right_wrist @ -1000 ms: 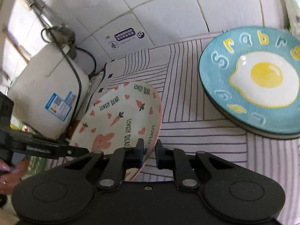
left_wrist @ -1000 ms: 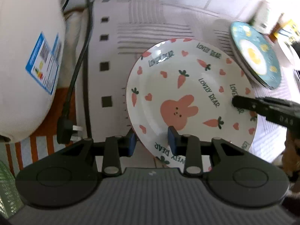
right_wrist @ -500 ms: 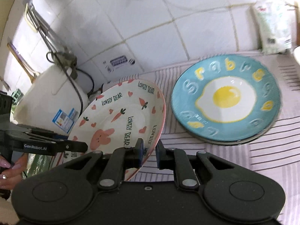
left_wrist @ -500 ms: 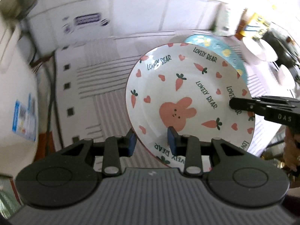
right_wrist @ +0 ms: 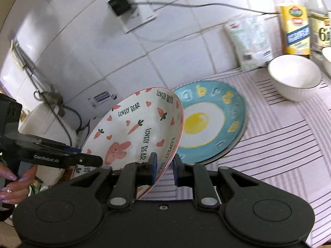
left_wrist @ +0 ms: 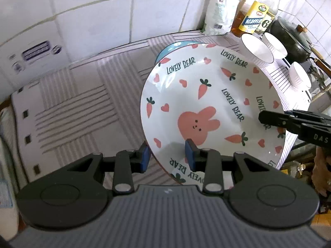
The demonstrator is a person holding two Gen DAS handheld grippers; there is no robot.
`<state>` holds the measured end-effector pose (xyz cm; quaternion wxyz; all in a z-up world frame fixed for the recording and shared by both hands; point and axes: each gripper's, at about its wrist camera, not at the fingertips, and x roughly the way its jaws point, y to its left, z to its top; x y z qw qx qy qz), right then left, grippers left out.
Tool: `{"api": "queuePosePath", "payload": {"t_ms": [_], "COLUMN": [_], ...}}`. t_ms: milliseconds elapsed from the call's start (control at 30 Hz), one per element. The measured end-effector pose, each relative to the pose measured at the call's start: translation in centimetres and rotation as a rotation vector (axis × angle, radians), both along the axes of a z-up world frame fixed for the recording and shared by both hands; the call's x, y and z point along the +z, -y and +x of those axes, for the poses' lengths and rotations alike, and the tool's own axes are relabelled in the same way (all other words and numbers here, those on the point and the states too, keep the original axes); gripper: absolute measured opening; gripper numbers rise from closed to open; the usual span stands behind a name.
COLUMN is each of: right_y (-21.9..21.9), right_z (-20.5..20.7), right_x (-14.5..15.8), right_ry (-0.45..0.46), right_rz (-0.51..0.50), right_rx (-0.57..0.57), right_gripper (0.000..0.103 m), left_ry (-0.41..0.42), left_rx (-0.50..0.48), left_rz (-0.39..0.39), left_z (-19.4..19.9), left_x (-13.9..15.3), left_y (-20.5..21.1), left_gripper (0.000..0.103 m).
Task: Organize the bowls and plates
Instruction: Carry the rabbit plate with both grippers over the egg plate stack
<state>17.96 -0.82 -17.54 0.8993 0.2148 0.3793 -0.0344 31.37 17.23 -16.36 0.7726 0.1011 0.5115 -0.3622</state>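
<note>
While both the left gripper (left_wrist: 167, 157) and right gripper (right_wrist: 164, 168) clamp its rim, the rabbit plate (left_wrist: 209, 111) sits empty; only the right view shows the wall socket (right_wrist: 121, 5).

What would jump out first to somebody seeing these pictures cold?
The white rabbit-and-carrot plate, held tilted above the striped mat by the left gripper and the right gripper on opposite rims. Just behind it lies the blue fried-egg plate, with white bowls further right.
</note>
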Motion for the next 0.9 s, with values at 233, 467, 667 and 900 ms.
{"api": "queuePosePath", "payload": {"t_ms": [233,467,667,900], "right_y": [3.3,5.6,6.6,6.2], "right_z": [0.5,2.0,3.8,4.9], "right_x": [-1.2,-2.2,-3.0,-3.4], "right_ry": [0.031,0.0,-0.043,-0.105], "right_rz": [0.008,0.027,0.01,-0.012], "right_rx": [-0.066,-0.109,-0.108,-0.118], "right_gripper": [0.02,0.021,0.021,0.021], "left_ry": [-0.002,0.024,-0.005,-0.09], "left_rx": [-0.029,-0.087,-0.082,-0.04], "left_rz": [0.036,0.058,0.1,0.156], "left_z": [2.7,5.0,6.8,8.2], "left_x": [-0.8,-1.4,-2.1,-3.2], "left_y": [4.2,7.4,8.5,9.3], "left_gripper": [0.034,0.034,0.034,0.035]}}
